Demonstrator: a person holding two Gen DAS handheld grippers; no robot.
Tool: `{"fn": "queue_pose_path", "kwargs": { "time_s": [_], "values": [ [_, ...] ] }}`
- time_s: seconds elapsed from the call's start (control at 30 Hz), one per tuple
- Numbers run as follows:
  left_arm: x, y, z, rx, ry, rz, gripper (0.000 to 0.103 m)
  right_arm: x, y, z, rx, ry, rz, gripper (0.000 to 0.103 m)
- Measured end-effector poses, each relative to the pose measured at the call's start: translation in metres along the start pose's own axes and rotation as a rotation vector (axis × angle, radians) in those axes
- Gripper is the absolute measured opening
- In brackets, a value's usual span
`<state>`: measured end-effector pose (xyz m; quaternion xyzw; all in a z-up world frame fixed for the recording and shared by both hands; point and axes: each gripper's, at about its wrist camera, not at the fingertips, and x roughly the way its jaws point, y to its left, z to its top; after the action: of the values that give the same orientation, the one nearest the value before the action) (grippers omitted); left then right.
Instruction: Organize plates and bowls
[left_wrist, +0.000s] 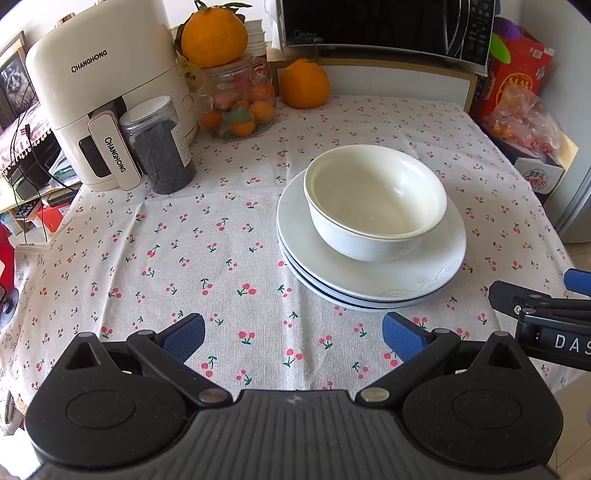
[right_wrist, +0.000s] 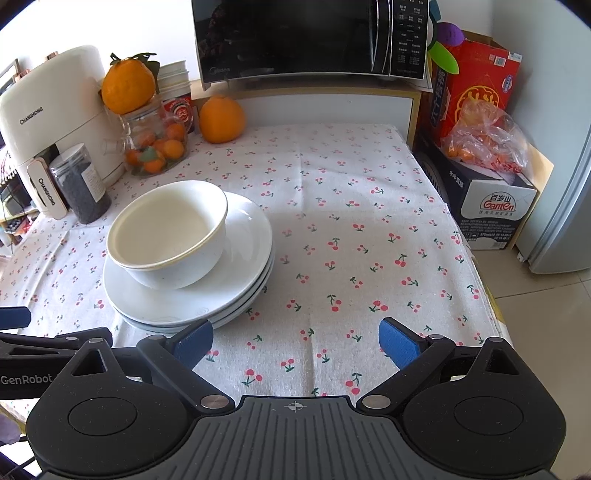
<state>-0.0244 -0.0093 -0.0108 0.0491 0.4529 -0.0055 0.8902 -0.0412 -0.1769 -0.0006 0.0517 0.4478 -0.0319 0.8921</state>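
Both wrist views near, perhaps level, sharing plates (left_wrist: 369, 284) (right_wrist: 177, 314).

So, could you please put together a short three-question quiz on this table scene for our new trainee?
1. True or false: the nested white ceramic bowls rest on the stacked white plates.
2. Which large orange lies on the cherry-print tablecloth: the one (a) beside the clear glass jar, or (b) atop it?
3. Are the left gripper and right gripper open or shut?

Key: 1 true. 2 a. 3 open, both empty.
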Motion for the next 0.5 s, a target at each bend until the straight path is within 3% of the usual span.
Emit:
{"fn": "queue_pose_path", "kwargs": {
  "time_s": [0.5],
  "values": [
    [-0.0016,0.0015,0.0000,-0.006,-0.008,0.016,0.103,-0.0014,0.0036,-0.0007,-0.012,-0.004,0.004,0.098]
  ]
}}
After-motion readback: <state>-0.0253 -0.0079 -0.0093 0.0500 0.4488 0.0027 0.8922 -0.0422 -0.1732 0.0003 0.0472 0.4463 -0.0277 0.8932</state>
